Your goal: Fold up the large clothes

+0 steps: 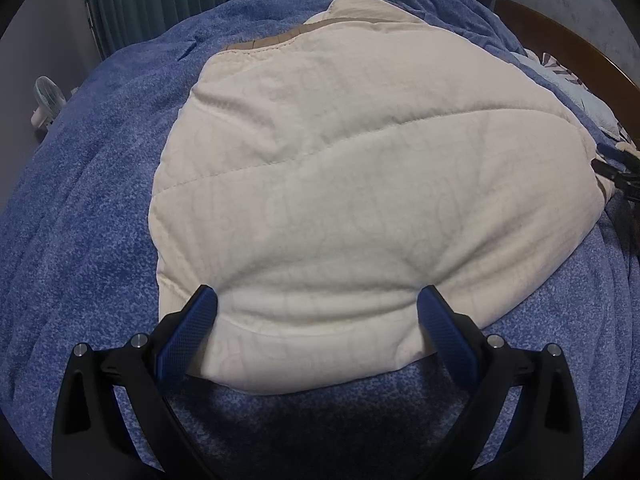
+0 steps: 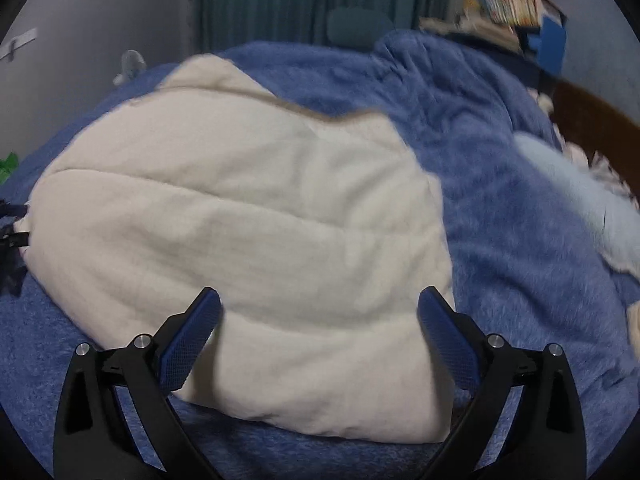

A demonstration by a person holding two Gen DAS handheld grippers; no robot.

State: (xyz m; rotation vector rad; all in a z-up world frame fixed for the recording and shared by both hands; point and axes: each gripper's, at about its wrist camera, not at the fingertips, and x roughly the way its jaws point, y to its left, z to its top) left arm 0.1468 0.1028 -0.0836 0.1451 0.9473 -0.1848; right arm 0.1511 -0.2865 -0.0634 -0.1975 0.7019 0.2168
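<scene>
Cream quilted jacket (image 1: 340,184) lay folded on the blue blanket (image 1: 80,200); left gripper (image 1: 320,320) and right gripper (image 2: 320,320) hovered wide, empty.

books (image 2: 516,8) motion-blurred | fan (image 1: 48,100) cut by fisheye rim | titles unreadable

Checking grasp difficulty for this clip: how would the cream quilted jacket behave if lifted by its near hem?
The cream quilted jacket looks puffy and soft, so it would probably droop and unfold. Its padding suggests bulk without much weight. On the fuzzy blue blanket it would likely drag, not slide.
</scene>
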